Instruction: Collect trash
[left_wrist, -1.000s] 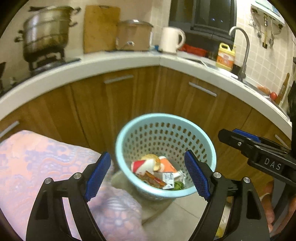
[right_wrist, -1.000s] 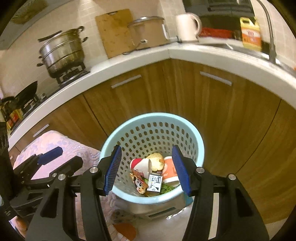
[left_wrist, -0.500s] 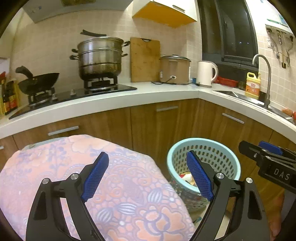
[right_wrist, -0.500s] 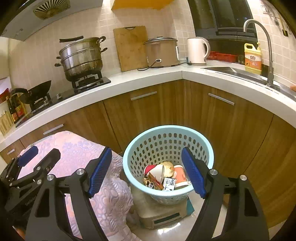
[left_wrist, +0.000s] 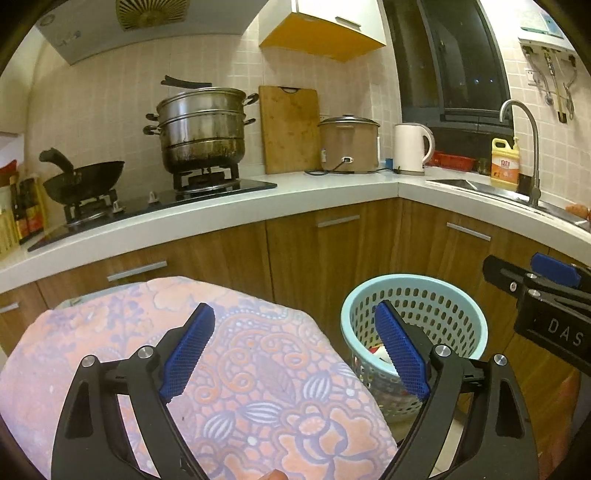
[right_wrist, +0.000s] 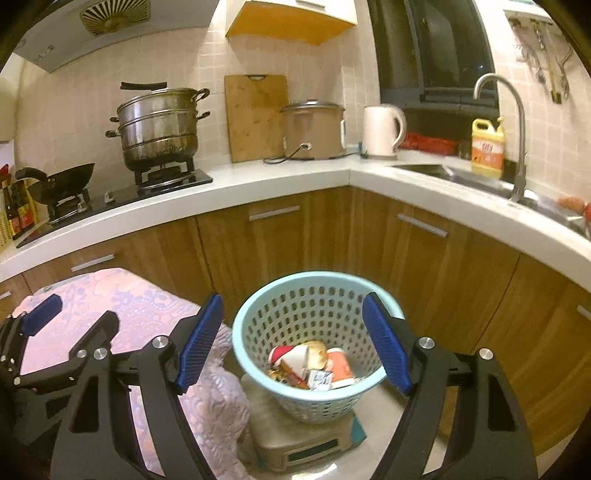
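Turquoise basket (right_wrist: 310, 347) of trash (right_wrist: 314, 363) sits on a scale (right_wrist: 306, 439), beside the floral cloth (left_wrist: 207, 369); left gripper (left_wrist: 295, 354) and right gripper (right_wrist: 293, 341) hover spread, holding nothing.

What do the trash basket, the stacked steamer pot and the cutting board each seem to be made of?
Trash basket: pale blue plastic, likely; moulded perforated wall, matte.
Stacked steamer pot: shiny metal, probably stainless steel, scorched low down.
Cutting board: wood or bamboo; tan, worn, unvarnished.
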